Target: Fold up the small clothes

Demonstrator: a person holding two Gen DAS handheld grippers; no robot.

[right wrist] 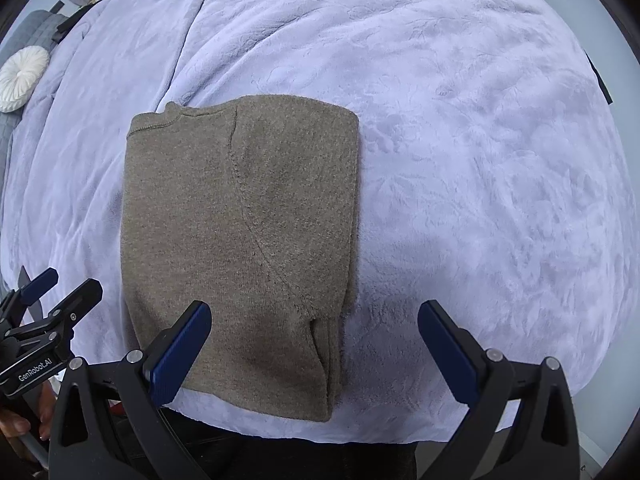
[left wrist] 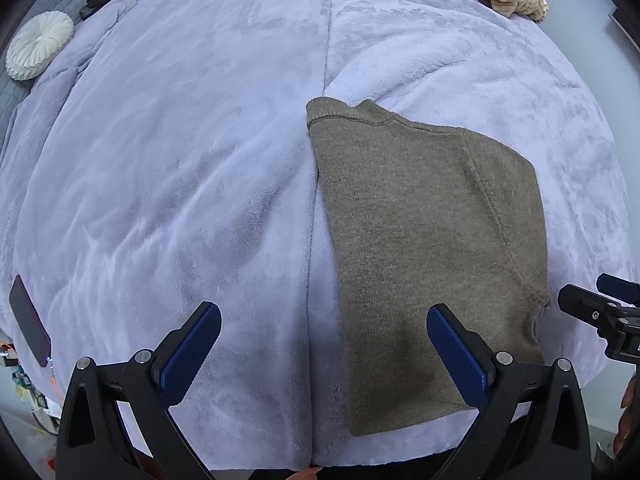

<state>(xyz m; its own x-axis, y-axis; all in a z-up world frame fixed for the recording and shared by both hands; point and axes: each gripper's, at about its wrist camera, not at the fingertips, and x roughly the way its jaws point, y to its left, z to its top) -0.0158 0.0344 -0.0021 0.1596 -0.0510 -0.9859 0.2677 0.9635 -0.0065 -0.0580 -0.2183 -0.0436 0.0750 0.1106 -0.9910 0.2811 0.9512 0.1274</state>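
Olive-brown knit sweater [right wrist: 240,240], folded into a flat rectangle, lies near front edge of bed w/ lilac plush blanket [right wrist: 480,160]. Left tongs [left wrist: 324,344] & right tongs [right wrist: 314,340] both spread wide above it, gripping nothing.

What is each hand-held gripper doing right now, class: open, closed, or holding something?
Left hand-held gripper: open, holding nothing, above the folded brown sweater.
Right hand-held gripper: open, holding nothing, above the same sweater.

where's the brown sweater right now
The sweater lies folded on the lilac blanket, near its front edge. In the right wrist view it sits left of centre; in the left wrist view, right of the blanket's seam.
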